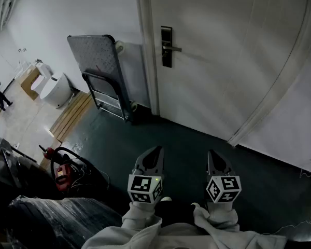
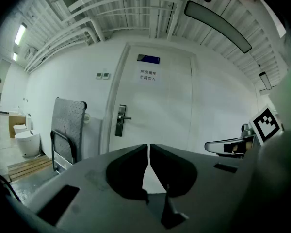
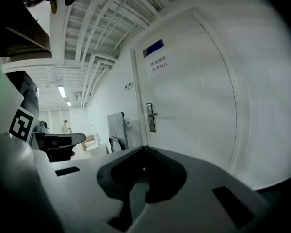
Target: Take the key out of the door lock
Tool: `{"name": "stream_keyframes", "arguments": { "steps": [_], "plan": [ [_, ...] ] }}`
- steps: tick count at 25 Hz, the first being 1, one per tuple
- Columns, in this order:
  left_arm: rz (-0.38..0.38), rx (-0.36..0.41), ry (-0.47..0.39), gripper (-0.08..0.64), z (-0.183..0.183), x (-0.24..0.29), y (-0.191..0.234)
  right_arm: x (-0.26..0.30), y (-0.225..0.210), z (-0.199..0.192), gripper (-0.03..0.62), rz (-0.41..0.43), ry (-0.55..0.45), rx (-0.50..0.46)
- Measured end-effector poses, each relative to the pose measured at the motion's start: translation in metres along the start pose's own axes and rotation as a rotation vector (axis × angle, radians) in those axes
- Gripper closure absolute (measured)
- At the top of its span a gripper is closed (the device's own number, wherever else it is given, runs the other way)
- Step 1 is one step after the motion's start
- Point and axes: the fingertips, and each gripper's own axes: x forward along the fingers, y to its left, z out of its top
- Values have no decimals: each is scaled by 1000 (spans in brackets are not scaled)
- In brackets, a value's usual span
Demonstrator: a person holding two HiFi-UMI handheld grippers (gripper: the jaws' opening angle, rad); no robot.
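The white door stands shut ahead of me, with a dark lock plate and a lever handle on its left side. The lock plate also shows small in the left gripper view, and the lock plate in the right gripper view. No key can be made out at this distance. My left gripper and right gripper are held side by side low in the head view, far back from the door. The left gripper has its tips together, empty. The right gripper also has its jaws meeting, empty.
A folded platform cart leans on the wall left of the door. Further left are white toilets and a wooden pallet. A red device with cables and a wrapped bundle lie at my left. The floor is dark green.
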Motion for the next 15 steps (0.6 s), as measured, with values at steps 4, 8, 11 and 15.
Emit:
{"name": "stream_keyframes", "arguments": {
  "steps": [4, 8, 11, 15],
  "plan": [
    [-1, 2, 3, 537, -1, 2, 1, 2, -3, -1, 541, -11, 3, 19],
    [2, 1, 2, 535, -1, 4, 4, 7, -4, -1, 541, -19, 4, 23],
    [6, -2, 1, 535, -1, 4, 9, 13, 2, 0, 541, -8, 2, 16],
    [3, -4, -1, 535, -1, 6, 15, 20, 4, 3, 541, -12, 1, 20]
  ]
}}
